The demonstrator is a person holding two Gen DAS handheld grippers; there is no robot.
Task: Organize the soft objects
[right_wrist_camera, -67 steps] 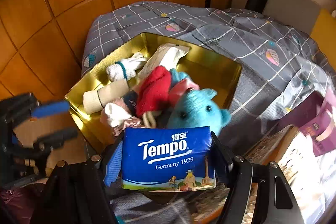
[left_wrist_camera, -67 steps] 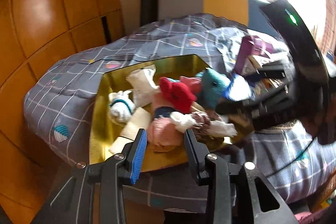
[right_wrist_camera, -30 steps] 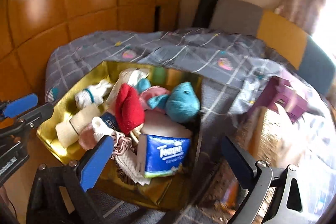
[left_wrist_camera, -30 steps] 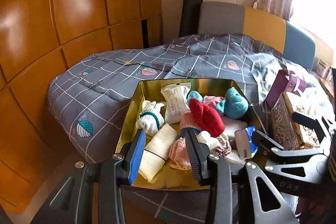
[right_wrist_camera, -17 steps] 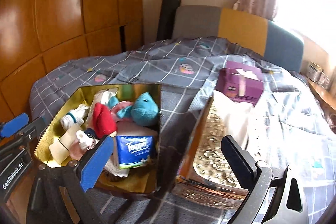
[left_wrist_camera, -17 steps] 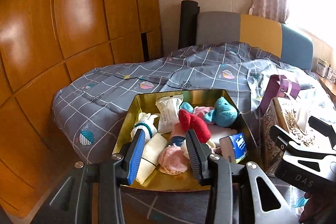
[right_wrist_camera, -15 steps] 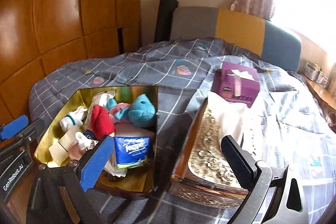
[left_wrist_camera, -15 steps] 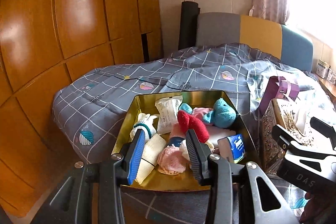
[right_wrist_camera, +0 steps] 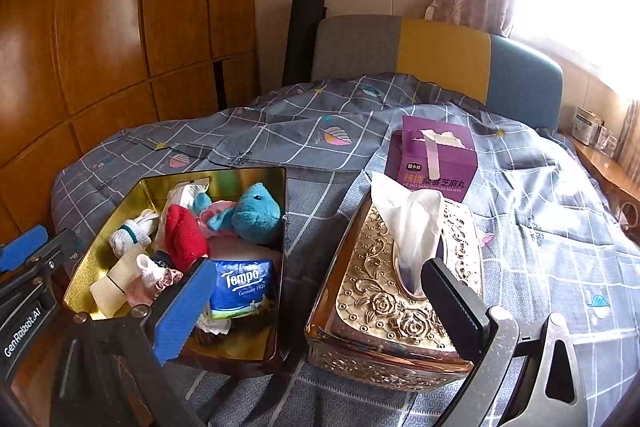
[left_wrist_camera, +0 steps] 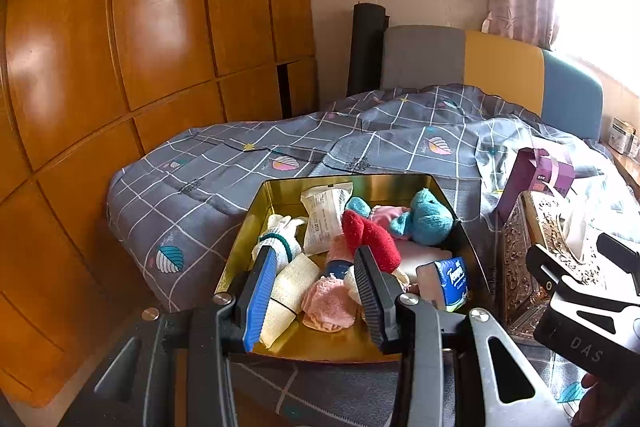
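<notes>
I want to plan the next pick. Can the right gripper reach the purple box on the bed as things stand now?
Probably yes, but not straight ahead. The right gripper is open and holds nothing, yet the ornate tissue box with its raised tissue stands between it and the purple box, so it would likely need to go over or around.

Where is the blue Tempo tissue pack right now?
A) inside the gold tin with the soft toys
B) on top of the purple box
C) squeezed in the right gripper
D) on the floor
A: the Tempo tissue pack lies in the gold tin, beside the red sock.
</notes>
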